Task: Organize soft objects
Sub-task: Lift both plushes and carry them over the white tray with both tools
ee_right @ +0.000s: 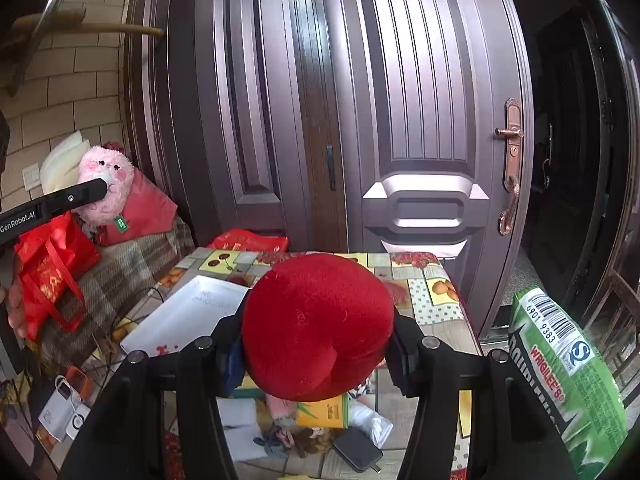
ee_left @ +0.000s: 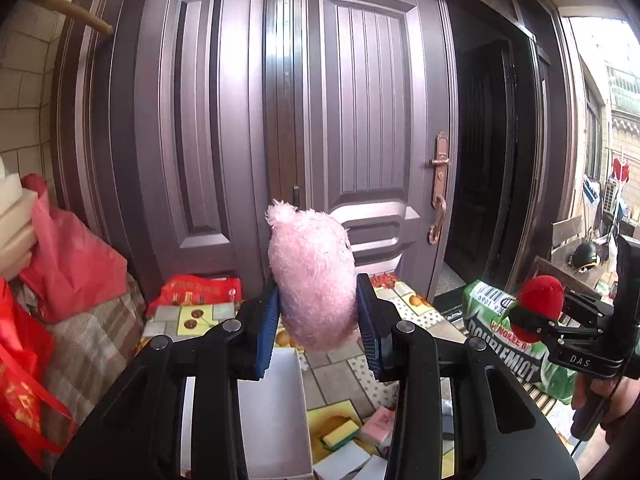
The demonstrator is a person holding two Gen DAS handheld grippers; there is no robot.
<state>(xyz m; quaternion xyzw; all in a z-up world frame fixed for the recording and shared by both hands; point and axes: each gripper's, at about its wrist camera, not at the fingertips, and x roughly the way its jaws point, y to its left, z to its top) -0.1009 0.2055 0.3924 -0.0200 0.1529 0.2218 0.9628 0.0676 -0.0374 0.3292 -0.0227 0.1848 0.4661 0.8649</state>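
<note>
Before the brown door (ee_left: 360,120), above the cluttered desk (ee_right: 432,304), the left hand-held gripper (ee_left: 318,312) squeezes a pink plush toy (ee_left: 314,276) and the right hand-held gripper (ee_right: 320,344) squeezes a red plush heart (ee_right: 316,324).

I take the table (ee_right: 424,320) as my landmark. On it, towards its left side, lies an open box (ee_right: 188,312); nearer me sit a sponge (ee_left: 340,434) and a small dark case (ee_right: 357,454). Behind the table stands the door (ee_right: 420,120). A bag (ee_right: 48,276) lies left of the table, a large pack (ee_right: 568,380) at its right edge.
</note>
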